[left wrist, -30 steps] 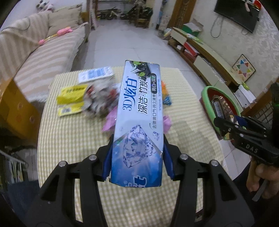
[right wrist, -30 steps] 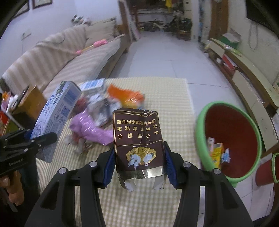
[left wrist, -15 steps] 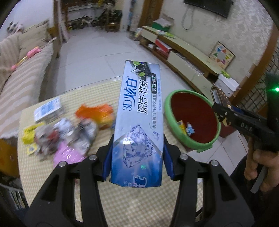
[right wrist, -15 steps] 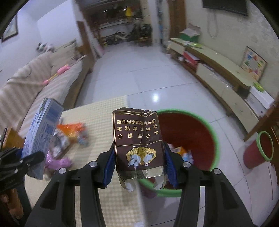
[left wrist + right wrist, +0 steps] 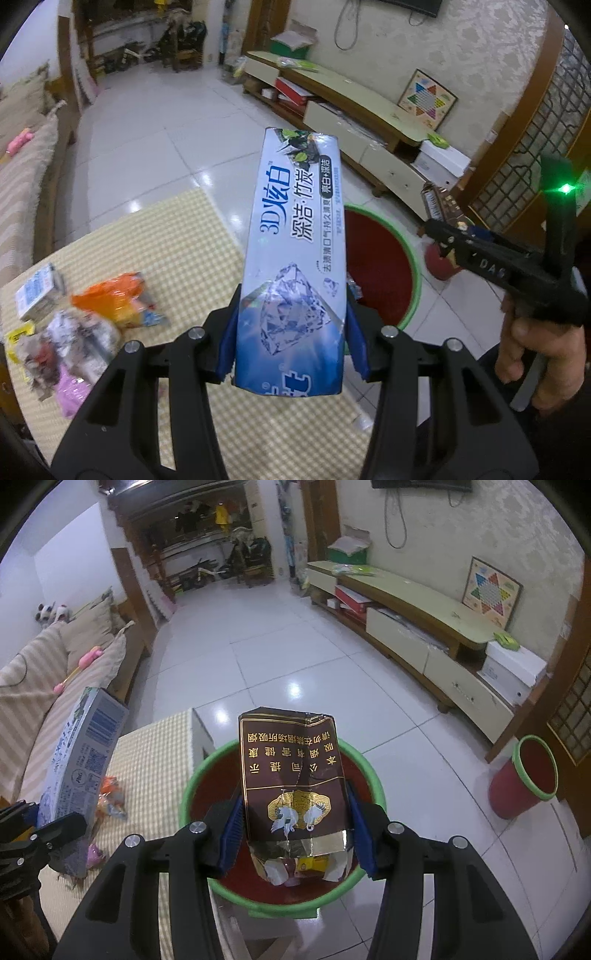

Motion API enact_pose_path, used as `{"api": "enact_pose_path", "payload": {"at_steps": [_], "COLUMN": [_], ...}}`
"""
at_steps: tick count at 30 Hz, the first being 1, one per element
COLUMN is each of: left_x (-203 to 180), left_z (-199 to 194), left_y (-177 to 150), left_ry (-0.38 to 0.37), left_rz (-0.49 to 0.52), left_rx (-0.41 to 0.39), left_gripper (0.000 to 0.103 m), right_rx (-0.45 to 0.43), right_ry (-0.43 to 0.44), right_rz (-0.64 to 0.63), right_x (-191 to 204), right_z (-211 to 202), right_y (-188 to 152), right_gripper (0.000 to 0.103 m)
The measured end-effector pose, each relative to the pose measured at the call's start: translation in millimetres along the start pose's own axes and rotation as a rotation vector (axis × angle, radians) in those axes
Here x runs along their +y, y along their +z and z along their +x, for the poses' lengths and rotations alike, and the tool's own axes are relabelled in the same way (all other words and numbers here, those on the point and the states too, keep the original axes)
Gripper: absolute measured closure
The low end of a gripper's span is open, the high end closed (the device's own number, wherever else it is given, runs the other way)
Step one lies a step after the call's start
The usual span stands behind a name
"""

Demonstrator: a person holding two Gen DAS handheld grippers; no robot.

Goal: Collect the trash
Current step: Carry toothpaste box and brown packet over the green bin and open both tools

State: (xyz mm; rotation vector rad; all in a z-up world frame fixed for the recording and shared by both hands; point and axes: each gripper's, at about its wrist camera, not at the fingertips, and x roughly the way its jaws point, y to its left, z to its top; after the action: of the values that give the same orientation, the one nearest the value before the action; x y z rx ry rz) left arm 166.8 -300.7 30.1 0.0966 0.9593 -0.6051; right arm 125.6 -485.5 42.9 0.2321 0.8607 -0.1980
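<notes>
**Both grippers loaded, the right one held over the bin**

The right gripper (image 5: pixel 294 825) is closed on a dark brown cigarette pack (image 5: pixel 291 771), whose torn foil end hangs toward the camera; the pack is held upright directly above the open mouth of the green-rimmed red bin (image 5: pixel 364 766). A few scraps can be seen on the bin's floor beneath it. In the left wrist view this gripper (image 5: pixel 436 225) is seen at the far right, raised and gripped by a hand (image 5: pixel 543 343), its tip above the bin's far rim.

The left gripper (image 5: pixel 291 341) is clamped on a blue-and-white toothpaste box (image 5: pixel 295 258), which is pointed away and tilted slightly right, over the near right part of the checked table (image 5: pixel 184 236), just beside the bin (image 5: pixel 413 266). Loose wrappers (image 5: pixel 110 302) and a small white carton (image 5: pixel 38 290) are left on the table's left side.
</notes>
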Motion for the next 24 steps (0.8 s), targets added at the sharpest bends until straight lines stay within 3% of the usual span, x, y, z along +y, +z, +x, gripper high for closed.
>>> {"api": "enact_pose_path", "payload": {"at_steps": [7,24], "left_x": [-15.3,-31.1], "left_z": [34.5,75.1], "left_y": [15.8,23.3], "left_ry": [-0.084,-0.076], "left_rz": [0.014,0.047], "left_rx": [0.051,0.105], "left_gripper": [0.056,0.055], "right_rx": [0.034,0.037], "right_ry": [-0.001,0.002], "right_rz": [0.042,0.074], "right_x": [-6.7,-10.0], "right_z": [17.6,30.7], "right_y": [1.9,8.2], "right_gripper": [0.054,0.054]}}
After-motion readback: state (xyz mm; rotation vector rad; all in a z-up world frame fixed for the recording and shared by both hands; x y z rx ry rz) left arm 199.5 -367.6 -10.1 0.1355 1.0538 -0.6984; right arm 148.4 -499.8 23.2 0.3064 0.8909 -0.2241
